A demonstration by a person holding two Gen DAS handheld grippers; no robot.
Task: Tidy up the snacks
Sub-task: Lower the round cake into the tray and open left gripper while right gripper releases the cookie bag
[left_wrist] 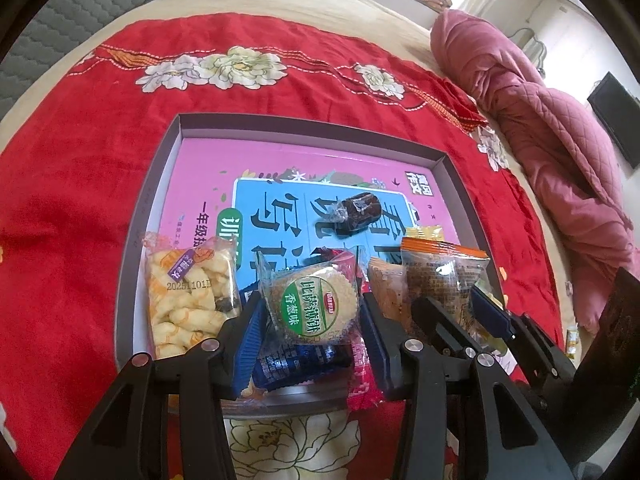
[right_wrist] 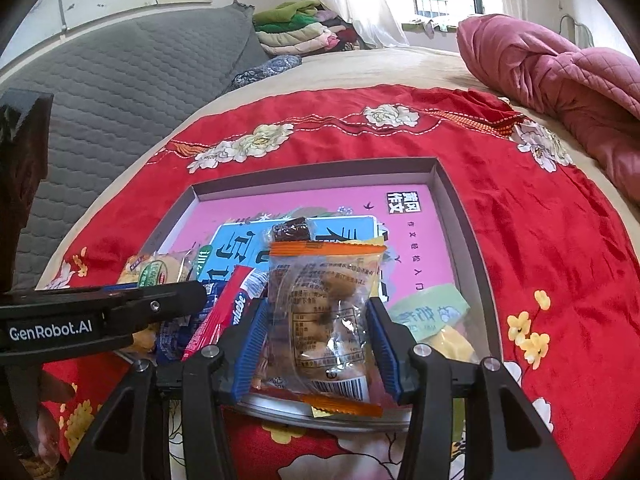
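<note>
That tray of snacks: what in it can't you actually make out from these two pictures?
- Blue packet, left wrist view: mostly covered by the round cracker packet; brand unreadable.
- Book cover lining the tray: its title is hidden under snacks.
- Clear orange-edged packet, right wrist view: label print too small to read.
- Green packet: partly behind the right gripper fingers.

Snack packets [left_wrist: 192, 300] lie in the tray [left_wrist: 168, 168], on the bedspread [left_wrist: 80, 140]

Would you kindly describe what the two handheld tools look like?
Both tools, left and right, have glossy black angular arms with silver round bolts and blue ribbed pads. In the right view, the left one's side carries white "GenRobot.AI" lettering.
</note>
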